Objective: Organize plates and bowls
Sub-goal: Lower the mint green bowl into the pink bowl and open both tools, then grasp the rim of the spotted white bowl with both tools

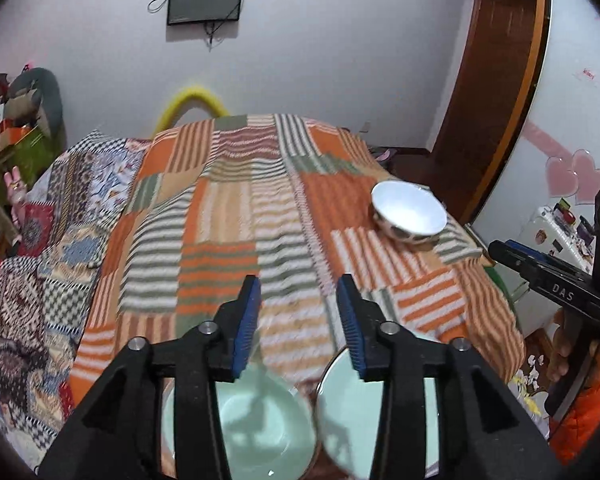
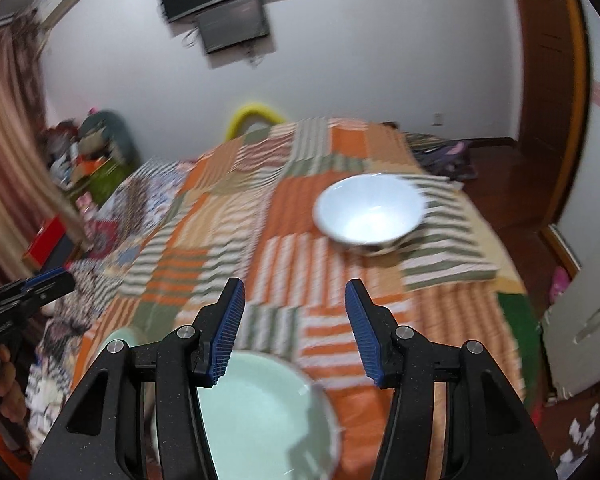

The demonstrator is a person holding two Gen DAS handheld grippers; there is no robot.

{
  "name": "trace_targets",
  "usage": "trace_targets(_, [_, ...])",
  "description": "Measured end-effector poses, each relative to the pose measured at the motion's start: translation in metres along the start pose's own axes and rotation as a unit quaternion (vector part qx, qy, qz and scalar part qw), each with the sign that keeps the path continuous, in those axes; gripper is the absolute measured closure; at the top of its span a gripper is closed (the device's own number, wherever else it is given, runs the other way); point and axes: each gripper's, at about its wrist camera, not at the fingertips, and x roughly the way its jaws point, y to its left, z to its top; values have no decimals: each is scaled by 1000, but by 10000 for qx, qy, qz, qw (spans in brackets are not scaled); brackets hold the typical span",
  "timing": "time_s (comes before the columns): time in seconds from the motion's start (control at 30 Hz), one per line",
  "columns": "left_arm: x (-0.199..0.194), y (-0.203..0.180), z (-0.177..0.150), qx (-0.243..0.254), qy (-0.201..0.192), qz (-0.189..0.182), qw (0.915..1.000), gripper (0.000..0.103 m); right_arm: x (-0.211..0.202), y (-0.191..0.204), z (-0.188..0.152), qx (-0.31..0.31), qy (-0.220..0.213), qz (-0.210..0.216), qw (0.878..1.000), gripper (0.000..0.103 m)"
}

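The left gripper (image 1: pixel 298 292) is presenting its blue-padded fingers (image 1: pixel 249 320) spread apart, with nothing sitting between them; only the blanket is showing through the gap. The right gripper (image 2: pixel 295 298) is matching this: its fingers (image 2: pixel 230 332) are standing apart and are pinching nothing. Directly below the left gripper, two pale green dishes are lying side by side on the bed: a green bowl (image 1: pixel 260 420) at left and a green plate (image 1: pixel 340 412) at right, their rims meeting or very nearly so. The right wrist view is showing the green plate (image 2: pixel 260 412) immediately under its own fingers, partly hidden by the gripper body. Both dishes are lying free of both grippers, which suggests they are being left at the near edge as a sorted group. Farther out, a white bowl (image 1: pixel 409 212) is sitting upright and alone on the striped patchwork blanket (image 1: pixel 228 208), well apart from the green pair and toward the right side of the bed. It is judged to be the remaining item to collect, and the right gripper, pointing more nearly at it, is the better placed of the two. Motion blur is softening both views.
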Motion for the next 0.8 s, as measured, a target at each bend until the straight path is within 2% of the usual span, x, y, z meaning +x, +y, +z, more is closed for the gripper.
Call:
trace_targets(0.2, [34, -15, 22, 123, 104, -108, 9998, 54, 27, -40, 20, 306, -12, -402, 9987, 54])
trace_targets(0.53, [107, -31, 32, 360, 638, -258, 9970, 52, 116, -86, 39, 708, 481, -658, 9942, 56])
trace_targets(0.6, [121, -33, 32, 393, 766, -282, 9959, 52, 130, -96, 41, 862, 582, -701, 9921, 59])
trace_targets(0.67, [135, -34, 31, 397, 911, -344, 9945, 52, 142, -106, 43, 1020, 743, -610, 9901, 72])
trace_targets(0.77, [151, -36, 31, 372, 1039, -364, 9932, 52, 152, -109, 43, 1065, 859, -380, 9899, 85])
trace_targets(0.8, [155, -37, 30, 377, 1020, -327, 9935, 52, 153, -107, 43, 1011, 858, -391, 9904, 85])
